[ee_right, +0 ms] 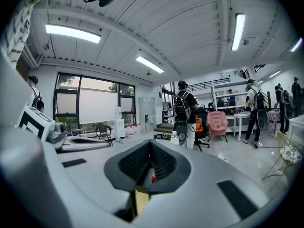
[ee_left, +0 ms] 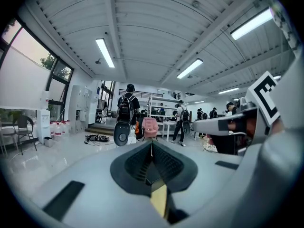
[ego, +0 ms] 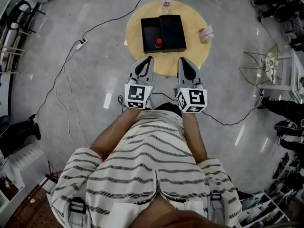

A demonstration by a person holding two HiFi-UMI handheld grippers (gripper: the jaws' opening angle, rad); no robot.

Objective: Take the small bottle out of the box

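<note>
Extraction not started: the small red-topped bottle sits inside the open black rectangular box on the round pale wooden table, while the left gripper and right gripper, jaws closed together and empty, hover at the table's near edge.

1. The head view looked steeply down from above the person onto the round table, with the left gripper and right gripper at its near edge.
2. The left gripper view looked almost level along its jaws, with the right gripper close at its right edge.
3. The right gripper view faced likewise, with the left gripper at its left edge.
4. Both gripper views shared the distant pink chair.
</note>
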